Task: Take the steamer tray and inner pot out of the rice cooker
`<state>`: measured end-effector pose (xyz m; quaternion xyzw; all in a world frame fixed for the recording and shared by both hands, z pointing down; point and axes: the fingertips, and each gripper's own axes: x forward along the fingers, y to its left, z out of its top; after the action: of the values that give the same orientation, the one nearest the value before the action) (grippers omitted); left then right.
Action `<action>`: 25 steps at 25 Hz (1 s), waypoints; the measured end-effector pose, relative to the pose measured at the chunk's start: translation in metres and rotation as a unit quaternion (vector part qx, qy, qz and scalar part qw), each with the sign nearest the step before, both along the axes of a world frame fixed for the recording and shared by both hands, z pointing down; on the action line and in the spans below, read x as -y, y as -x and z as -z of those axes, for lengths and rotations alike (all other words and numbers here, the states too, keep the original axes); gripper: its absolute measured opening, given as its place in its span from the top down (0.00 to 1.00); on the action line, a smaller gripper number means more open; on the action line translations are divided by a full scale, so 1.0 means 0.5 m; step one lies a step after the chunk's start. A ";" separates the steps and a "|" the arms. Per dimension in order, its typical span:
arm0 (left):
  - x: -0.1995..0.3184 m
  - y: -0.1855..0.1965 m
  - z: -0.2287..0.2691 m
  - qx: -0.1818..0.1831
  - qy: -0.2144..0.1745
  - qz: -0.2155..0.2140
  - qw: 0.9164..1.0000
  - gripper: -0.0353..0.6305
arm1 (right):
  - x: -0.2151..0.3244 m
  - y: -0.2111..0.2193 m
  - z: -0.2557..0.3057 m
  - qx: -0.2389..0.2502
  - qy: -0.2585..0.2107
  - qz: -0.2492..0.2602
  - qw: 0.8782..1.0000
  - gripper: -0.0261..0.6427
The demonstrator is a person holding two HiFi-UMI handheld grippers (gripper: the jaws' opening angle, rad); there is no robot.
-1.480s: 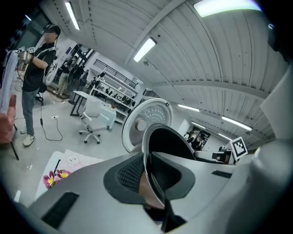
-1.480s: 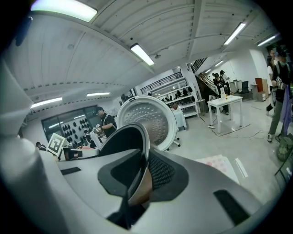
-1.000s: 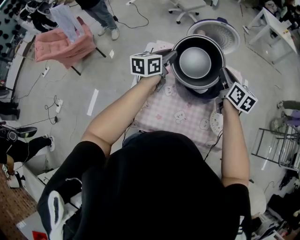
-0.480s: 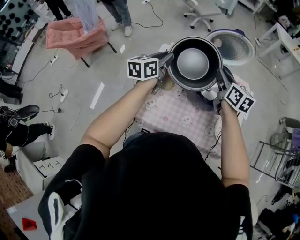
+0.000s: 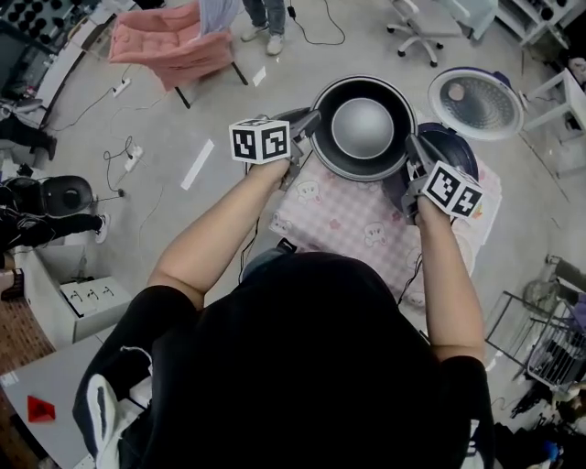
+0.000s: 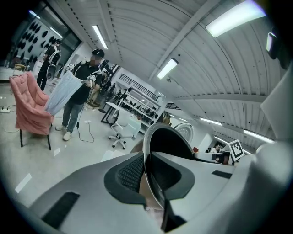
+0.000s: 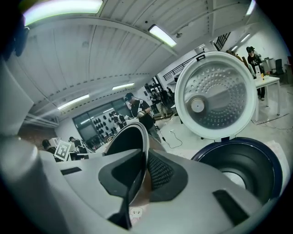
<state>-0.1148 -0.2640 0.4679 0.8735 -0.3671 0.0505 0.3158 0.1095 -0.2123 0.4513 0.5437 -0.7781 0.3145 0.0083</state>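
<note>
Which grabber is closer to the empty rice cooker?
Right. The right gripper hangs at the edge of the rice cooker, clamped on the inner pot; the left gripper grips the pot's far rim.

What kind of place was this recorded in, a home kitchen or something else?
Probably an open lab or workshop, not a kitchen: bare grey floor with trailing black cables, white swivel office chair, long ceiling strip lights.

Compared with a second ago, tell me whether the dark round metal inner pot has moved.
Yes. The dark round metal inner pot has shifted left, off the navy rice cooker body, which now shows beside it.
</note>
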 end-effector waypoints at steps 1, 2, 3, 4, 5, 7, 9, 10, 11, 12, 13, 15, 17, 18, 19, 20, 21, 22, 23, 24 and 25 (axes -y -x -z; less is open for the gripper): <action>-0.008 0.009 -0.009 -0.005 0.006 0.001 1.000 0.85 | -0.003 0.011 -0.007 0.000 0.003 0.005 1.000 0.89; -0.017 0.015 -0.017 -0.010 0.012 0.001 1.000 0.85 | -0.006 0.021 -0.014 0.001 0.007 0.009 1.000 0.89; -0.025 0.023 -0.025 -0.012 0.016 0.002 1.000 0.85 | -0.009 0.029 -0.021 0.002 0.011 0.012 1.000 0.89; -0.031 0.033 -0.032 -0.011 0.020 0.006 1.000 0.85 | -0.013 0.037 -0.028 0.003 0.014 0.015 1.000 0.89; -0.037 0.043 -0.039 -0.008 0.023 0.011 1.000 0.85 | -0.017 0.045 -0.036 0.003 0.018 0.018 1.000 0.89; -0.047 0.061 -0.051 -0.005 0.027 0.017 0.999 0.85 | -0.024 0.060 -0.050 0.003 0.024 0.022 0.999 0.89; -0.056 0.073 -0.064 -0.003 0.034 0.017 0.999 0.85 | -0.033 0.076 -0.061 0.002 0.030 0.026 0.999 0.89; -0.062 0.082 -0.071 -0.001 0.037 0.019 0.999 0.85 | -0.039 0.084 -0.067 0.003 0.033 0.028 0.999 0.89; -0.067 0.093 -0.078 0.003 0.041 0.024 0.999 0.85 | -0.045 0.093 -0.074 0.003 0.037 0.030 0.999 0.89; -0.073 0.104 -0.085 0.008 0.044 0.029 0.999 0.85 | -0.052 0.101 -0.082 0.004 0.042 0.033 0.999 0.89; -0.080 0.113 -0.093 0.011 0.048 0.032 0.998 0.85 | -0.058 0.108 -0.090 0.005 0.047 0.035 0.998 0.89; -0.092 0.123 -0.108 0.013 0.056 0.032 0.998 0.85 | -0.069 0.116 -0.109 0.007 0.057 0.038 0.998 0.89; -0.105 0.127 -0.126 0.016 0.065 0.031 0.997 0.85 | -0.080 0.121 -0.126 0.009 0.066 0.039 0.997 0.89; -0.113 0.129 -0.135 0.017 0.070 0.031 0.997 0.85 | -0.087 0.122 -0.134 0.011 0.071 0.038 0.997 0.89; -0.122 0.131 -0.144 0.018 0.075 0.030 0.997 0.85 | -0.095 0.124 -0.142 0.013 0.076 0.038 0.996 0.89; -0.131 0.131 -0.152 0.018 0.079 0.029 0.996 0.85 | -0.102 0.125 -0.150 0.015 0.080 0.037 0.996 0.89; -0.140 0.131 -0.160 0.017 0.084 0.028 0.996 0.85 | -0.109 0.125 -0.157 0.017 0.085 0.037 0.996 0.89; -0.146 0.130 -0.168 0.017 0.088 0.027 0.996 0.85 | -0.115 0.125 -0.166 0.019 0.090 0.037 0.995 0.89; -0.152 0.130 -0.177 0.018 0.092 0.026 0.995 0.85 | -0.121 0.125 -0.175 0.020 0.094 0.037 0.995 0.89; -0.158 0.130 -0.187 0.021 0.097 0.026 0.995 0.85 | -0.126 0.124 -0.184 0.020 0.098 0.037 0.994 0.89; -0.164 0.130 -0.196 0.024 0.102 0.026 0.994 0.85 | -0.131 0.123 -0.193 0.020 0.102 0.037 0.994 0.89</action>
<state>-0.1800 -0.1819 0.5657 0.8254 -0.3900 0.1002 0.3958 0.0481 -0.1467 0.5479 0.5044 -0.7615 0.4025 0.0603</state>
